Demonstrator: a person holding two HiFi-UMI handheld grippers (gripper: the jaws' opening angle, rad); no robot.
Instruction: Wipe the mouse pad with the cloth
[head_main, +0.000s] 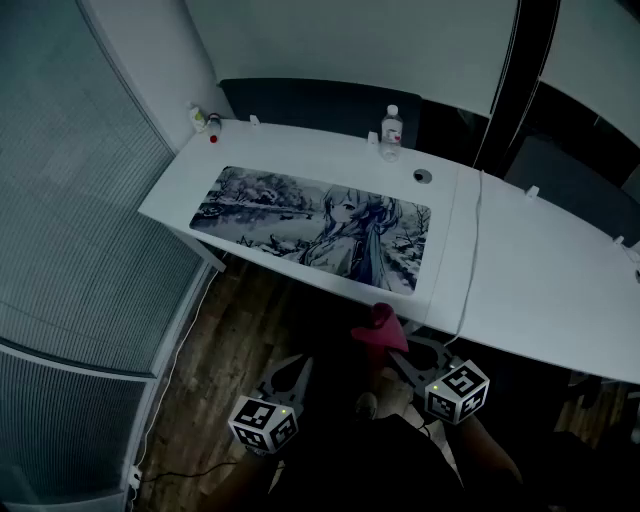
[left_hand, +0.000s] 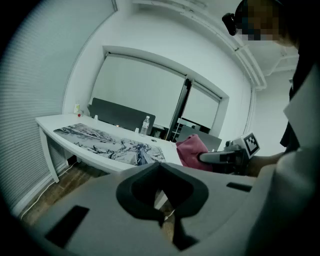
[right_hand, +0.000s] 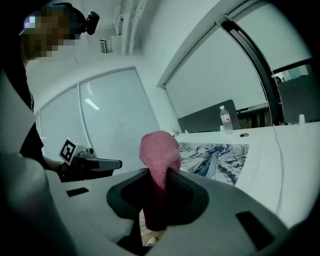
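The right tool (right_hand: 157, 192) hides the bottom of the cloth (right_hand: 160, 152).

Overhead, two low views — common mouse pad (head_main: 312, 232)

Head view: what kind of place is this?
Most likely an office. A long white desk carries a printed mouse pad and a water bottle. Dark divider panels stand behind it, and what look like blinds run along the left side.

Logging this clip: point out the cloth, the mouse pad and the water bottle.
cloth (right_hand: 159, 152), right gripper view, bunched top.
mouse pad (head_main: 315, 228), head view, printed middle.
water bottle (head_main: 391, 132), head view, body.
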